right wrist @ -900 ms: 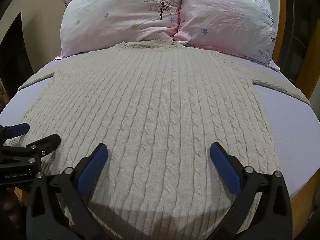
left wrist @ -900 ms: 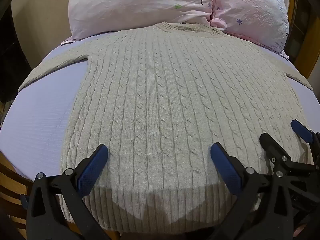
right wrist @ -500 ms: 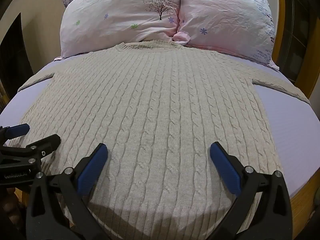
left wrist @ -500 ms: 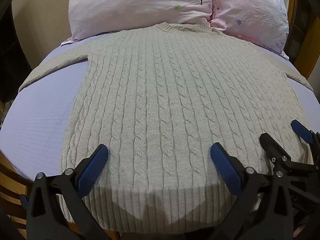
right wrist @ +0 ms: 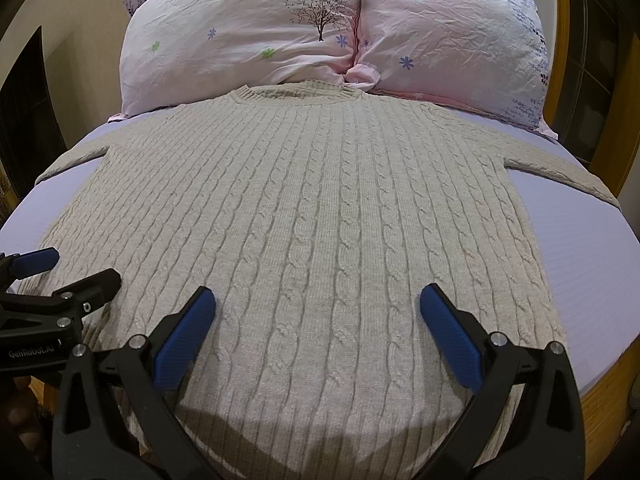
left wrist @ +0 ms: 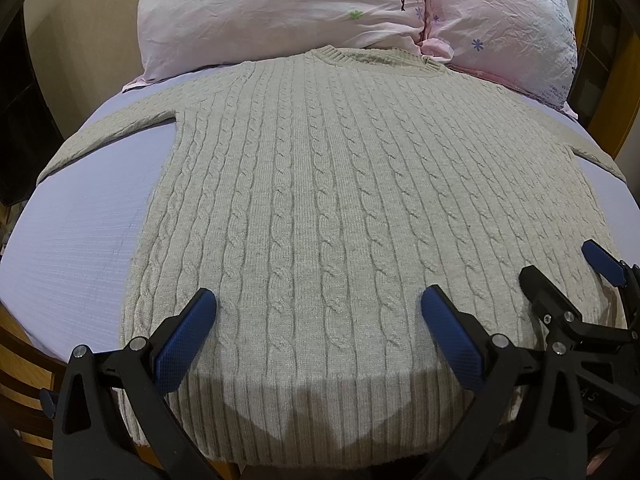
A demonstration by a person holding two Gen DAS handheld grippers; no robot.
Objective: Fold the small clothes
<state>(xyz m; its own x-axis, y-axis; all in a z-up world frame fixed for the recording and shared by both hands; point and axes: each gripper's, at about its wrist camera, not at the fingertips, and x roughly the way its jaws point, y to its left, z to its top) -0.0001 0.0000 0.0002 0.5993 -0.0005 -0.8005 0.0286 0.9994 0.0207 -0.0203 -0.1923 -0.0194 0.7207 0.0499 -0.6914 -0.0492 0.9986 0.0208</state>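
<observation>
Almost nothing changes between the earlier pictures and this moment. The beige cable-knit sweater point(left wrist: 320, 208) lies in the same place, spread flat with its front up on the lavender bed sheet point(left wrist: 80, 232). Its collar is at the top centre of both views, just under the two pink pillows point(right wrist: 248, 36). The ribbed hem is at the bottom of the frame, close to the near edge of the bed, and the sleeves go out to the left and right edges.

The left gripper point(left wrist: 318, 322) hangs over the lower part of the sweater, a little above the hem, with its jaws wide apart and holding nothing. The right gripper point(right wrist: 318, 318) is in the same posture beside it, jaws also wide apart and empty. In each view the other gripper shows at the lower corner, and neither has shifted.

I judge from this stillness that the folding has not begun: no edge is lifted and no crease is made. The sweater looks well smoothed, so the next step is probably to take a sleeve or the hem and bring it over the body.
</observation>
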